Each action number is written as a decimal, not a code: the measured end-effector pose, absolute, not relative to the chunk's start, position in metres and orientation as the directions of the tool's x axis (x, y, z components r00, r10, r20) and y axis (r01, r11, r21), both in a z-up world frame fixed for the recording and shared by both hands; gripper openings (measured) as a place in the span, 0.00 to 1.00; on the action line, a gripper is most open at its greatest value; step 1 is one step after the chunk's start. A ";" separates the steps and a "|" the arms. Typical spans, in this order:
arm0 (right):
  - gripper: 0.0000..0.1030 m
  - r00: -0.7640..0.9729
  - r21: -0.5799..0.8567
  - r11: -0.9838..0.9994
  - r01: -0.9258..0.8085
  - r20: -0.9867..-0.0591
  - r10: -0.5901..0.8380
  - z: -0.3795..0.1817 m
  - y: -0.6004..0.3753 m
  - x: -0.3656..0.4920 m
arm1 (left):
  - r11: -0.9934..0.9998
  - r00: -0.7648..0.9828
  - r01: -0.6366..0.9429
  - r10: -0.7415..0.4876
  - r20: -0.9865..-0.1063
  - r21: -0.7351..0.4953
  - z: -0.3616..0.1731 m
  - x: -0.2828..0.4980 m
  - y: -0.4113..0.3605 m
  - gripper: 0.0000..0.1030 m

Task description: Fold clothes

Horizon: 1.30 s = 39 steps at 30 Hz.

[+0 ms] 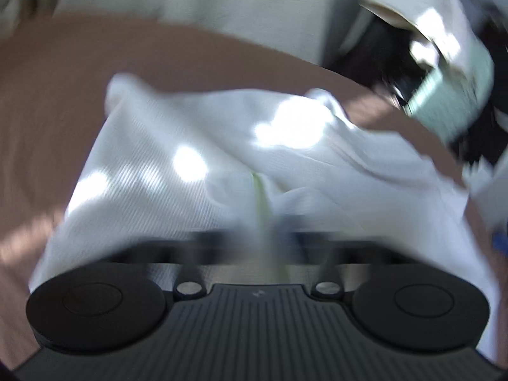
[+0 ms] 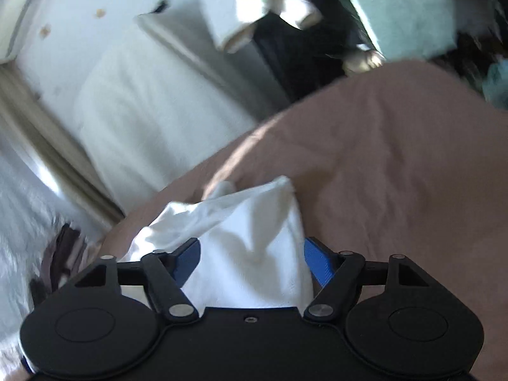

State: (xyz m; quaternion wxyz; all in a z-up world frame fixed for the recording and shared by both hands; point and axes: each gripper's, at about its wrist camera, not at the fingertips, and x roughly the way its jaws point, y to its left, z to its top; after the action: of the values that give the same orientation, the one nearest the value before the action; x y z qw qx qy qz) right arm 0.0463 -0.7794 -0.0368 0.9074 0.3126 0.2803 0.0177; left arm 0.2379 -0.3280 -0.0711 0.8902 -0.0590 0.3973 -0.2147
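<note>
The white ribbed-knit cotton garment (image 1: 197, 171) lies rumpled on the pinkish-brown bed sheet (image 1: 47, 95), light and limp. It is best pinched at a hem or corner, toward 12 o'clock. The left hand-held gripper (image 1: 270, 231) is pinched together on its fabric. The right hand-held gripper (image 2: 252, 263) stands apart, cloth loose between its blue pads (image 2: 317, 262).

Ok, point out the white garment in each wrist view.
Left wrist: white garment fills the centre, spread just ahead of the tool.
Right wrist: it lies bottom centre, bunched between the open blue fingers.
Shared landmark: the pinkish-brown bedsheet beneath it.
</note>
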 end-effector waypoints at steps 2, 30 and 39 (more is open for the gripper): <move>0.74 0.825 0.517 0.841 0.160 -0.538 0.173 -0.041 -0.770 0.058 | 0.907 0.668 0.355 -0.416 -0.617 -0.226 -0.053 0.226 -0.325 0.06; 0.39 0.792 0.390 0.862 0.325 -0.609 -0.023 -0.063 -0.801 0.139 | 0.921 0.584 0.306 -0.382 -0.716 -0.242 -0.062 0.253 -0.307 0.30; 0.63 0.822 0.553 0.833 0.035 -0.490 0.290 0.002 -0.760 0.161 | 0.868 0.627 0.391 -0.495 -0.601 -0.306 -0.032 0.333 -0.352 0.53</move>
State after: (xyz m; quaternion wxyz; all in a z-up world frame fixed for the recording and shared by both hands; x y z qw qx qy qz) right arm 0.1611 -0.7596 0.0023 0.9123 0.2806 0.2900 0.0699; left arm 0.3326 -0.3523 -0.0316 0.8991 -0.0729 0.3545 -0.2464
